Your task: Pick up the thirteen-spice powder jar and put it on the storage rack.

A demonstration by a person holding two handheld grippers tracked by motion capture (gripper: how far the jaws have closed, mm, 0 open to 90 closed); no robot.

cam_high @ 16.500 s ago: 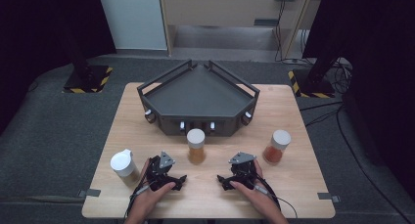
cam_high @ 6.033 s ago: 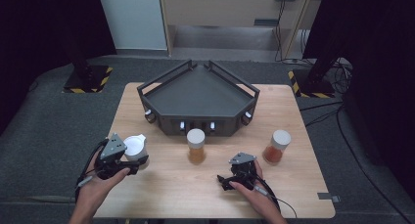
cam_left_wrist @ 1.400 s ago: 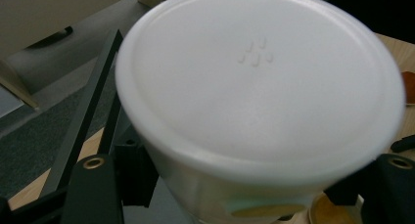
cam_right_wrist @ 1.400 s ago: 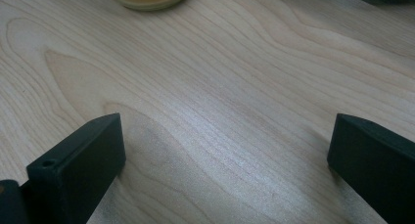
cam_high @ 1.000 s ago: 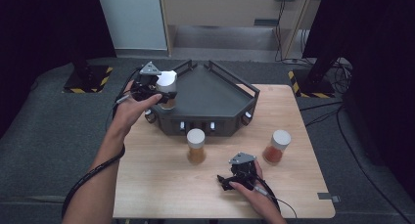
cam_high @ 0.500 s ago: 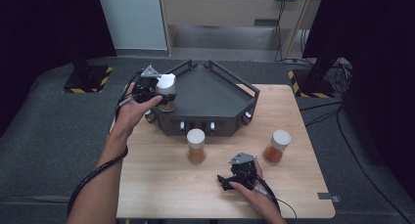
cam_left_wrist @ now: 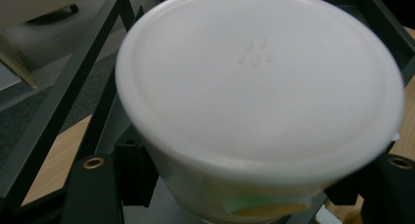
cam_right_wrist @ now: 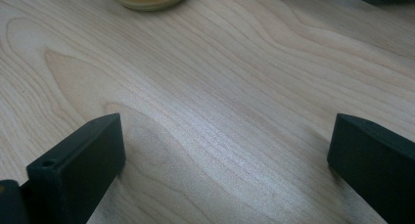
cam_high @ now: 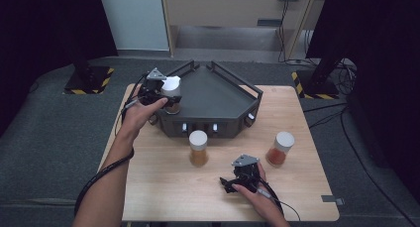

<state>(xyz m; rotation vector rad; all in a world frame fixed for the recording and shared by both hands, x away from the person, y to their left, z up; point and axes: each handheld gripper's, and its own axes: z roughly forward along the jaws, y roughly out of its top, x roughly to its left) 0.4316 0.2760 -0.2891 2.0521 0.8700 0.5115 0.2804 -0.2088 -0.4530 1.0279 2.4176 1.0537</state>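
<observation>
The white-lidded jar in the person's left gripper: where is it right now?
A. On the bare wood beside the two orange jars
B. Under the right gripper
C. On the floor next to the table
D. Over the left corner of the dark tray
D: the left gripper holds the white-lidded jar at the left corner of the dark tray, inside its rail.

Each gripper was black, the left gripper [cam_high: 157, 89] and the right gripper [cam_high: 241, 173] topped by a grey three-cornered plate. Blocky black jaws carried small brass-ringed screw holes. A black cable trailed along the bare left forearm toward six o'clock; both arms were sleeveless.
</observation>
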